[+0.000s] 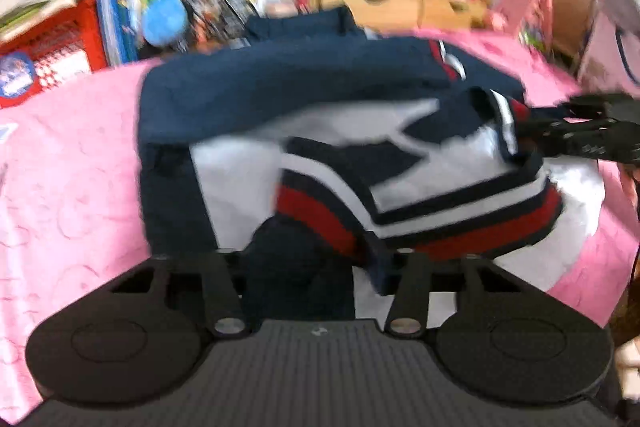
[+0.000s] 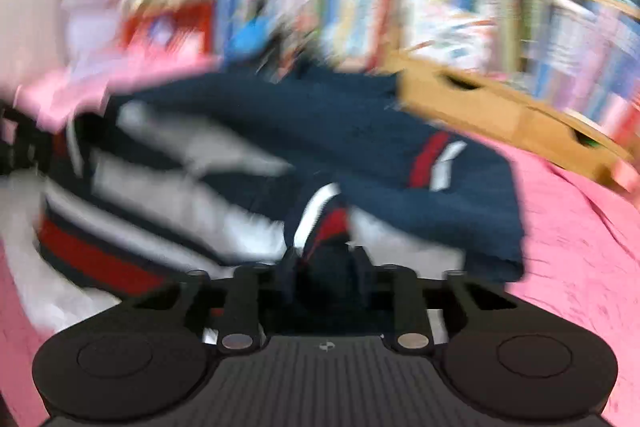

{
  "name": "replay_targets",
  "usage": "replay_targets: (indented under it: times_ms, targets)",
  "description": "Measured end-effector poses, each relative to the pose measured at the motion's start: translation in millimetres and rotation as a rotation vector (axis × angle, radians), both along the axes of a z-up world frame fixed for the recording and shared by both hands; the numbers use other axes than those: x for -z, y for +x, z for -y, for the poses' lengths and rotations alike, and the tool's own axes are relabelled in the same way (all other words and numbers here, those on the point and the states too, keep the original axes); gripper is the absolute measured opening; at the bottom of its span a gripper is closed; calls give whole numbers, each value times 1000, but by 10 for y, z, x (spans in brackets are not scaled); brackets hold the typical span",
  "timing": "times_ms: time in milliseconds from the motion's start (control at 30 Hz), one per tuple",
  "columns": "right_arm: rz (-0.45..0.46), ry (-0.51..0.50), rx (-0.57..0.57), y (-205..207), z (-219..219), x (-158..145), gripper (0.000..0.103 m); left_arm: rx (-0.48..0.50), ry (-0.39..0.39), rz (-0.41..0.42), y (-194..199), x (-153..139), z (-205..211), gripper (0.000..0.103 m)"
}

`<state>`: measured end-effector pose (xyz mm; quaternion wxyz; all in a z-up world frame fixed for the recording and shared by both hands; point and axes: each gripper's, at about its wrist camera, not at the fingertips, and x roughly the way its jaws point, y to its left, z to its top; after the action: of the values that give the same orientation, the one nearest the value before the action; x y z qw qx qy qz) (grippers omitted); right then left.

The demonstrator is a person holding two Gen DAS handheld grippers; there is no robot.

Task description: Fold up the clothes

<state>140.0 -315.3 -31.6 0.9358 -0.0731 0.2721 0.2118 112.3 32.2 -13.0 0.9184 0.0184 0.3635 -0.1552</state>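
Both grippers, left and right, look clamped on the jacket's hem, frame bottom, pink cloth underneath.

Soft, even, shadowless light fills both fisheye views, whose edges bow strongly, with motion blur mild in the left wrist view and heavy in the right, smearing the rows of colourful books and the navy, white and red garment into streaks.

Navy jacket (red-white stripes) bunched between left tongs on pink cloth.
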Motion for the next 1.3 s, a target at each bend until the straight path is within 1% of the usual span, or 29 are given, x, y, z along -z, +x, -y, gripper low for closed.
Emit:
replay_targets:
  times_ms: [67,100,133,167,200,233,267,300,333,400,433,467,500,533,567,600,667,700,733,800,833,900,967,1033,1067,1100,1167,1233,1300]
  targets:
    - [8,50,77,28,169,-91,25,-44,-21,15,47,-32,-85,45]
    - [9,68,113,47,248,-130,31,-64,-26,17,74,-35,-124,46]
    - [10,48,111,45,270,-140,37,-74,-21,15,89,-23,-147,48]
    - [11,9,92,33,264,-136,54,-84,-12,14,91,-8,-165,48]
    - [12,-30,72,21,258,-131,62,-94,-3,13,93,7,-183,49]
    - [27,-57,33,-17,251,-124,66,-103,6,18,94,13,-190,53]
    - [43,-80,-22,-61,241,-113,79,-111,13,33,86,0,-189,55]
    - [48,-102,-70,-91,210,-93,90,-123,9,45,67,-24,-214,61]
    - [50,-124,-114,-115,169,-68,92,-131,-4,55,59,-48,-243,74]
    - [54,-168,-201,-165,87,-18,98,-123,-45,58,79,-80,-281,92]
    - [46,-196,-215,-159,22,26,98,-102,-55,43,100,-55,-256,101]
    - [33,-226,-215,-140,-53,80,95,-82,-64,29,122,-31,-231,103]
    - [-6,-223,-197,-90,-110,144,72,-63,-63,14,138,5,-190,103]
    - [-58,-203,-171,-26,-158,213,59,-47,-41,2,145,65,-117,99]
    - [-87,-156,-145,-7,-174,239,44,-37,-20,-13,143,132,-39,89]
    - [-103,-98,-119,-10,-176,245,34,-38,-6,-22,114,197,39,58]
    - [-68,-56,-77,-111,-179,186,19,-55,18,12,9,182,141,47]
    - [-41,-18,-58,-174,-139,110,18,-66,20,34,-42,134,161,34]
    - [-13,27,-39,-237,-86,23,18,-80,-5,61,-83,47,131,26]
    - [51,138,-25,-346,56,-237,17,-108,-62,113,-158,-133,61,21]
    - [93,182,-25,-382,110,-393,17,-127,-108,144,-166,-248,-3,21]
    - [161,215,-25,-299,164,-673,17,-176,-181,233,-103,-531,-113,21]
    - [190,249,-20,-18,178,-905,17,-199,-164,330,135,-812,-130,24]
    - [182,290,10,390,165,-1058,17,-217,-122,359,527,-942,-106,29]
    - [166,304,34,639,140,-1073,18,-227,-98,357,742,-968,-91,31]
    - [147,311,56,865,113,-1051,18,-239,-72,333,973,-934,-68,33]
    - [89,328,96,1317,33,-869,19,-263,-20,253,1428,-764,-29,35]
    - [-5,337,143,1735,-39,-564,20,-290,-4,135,1813,-506,-41,37]
    - [-112,290,208,2049,-124,-215,29,-316,-1,45,2034,-248,-102,40]
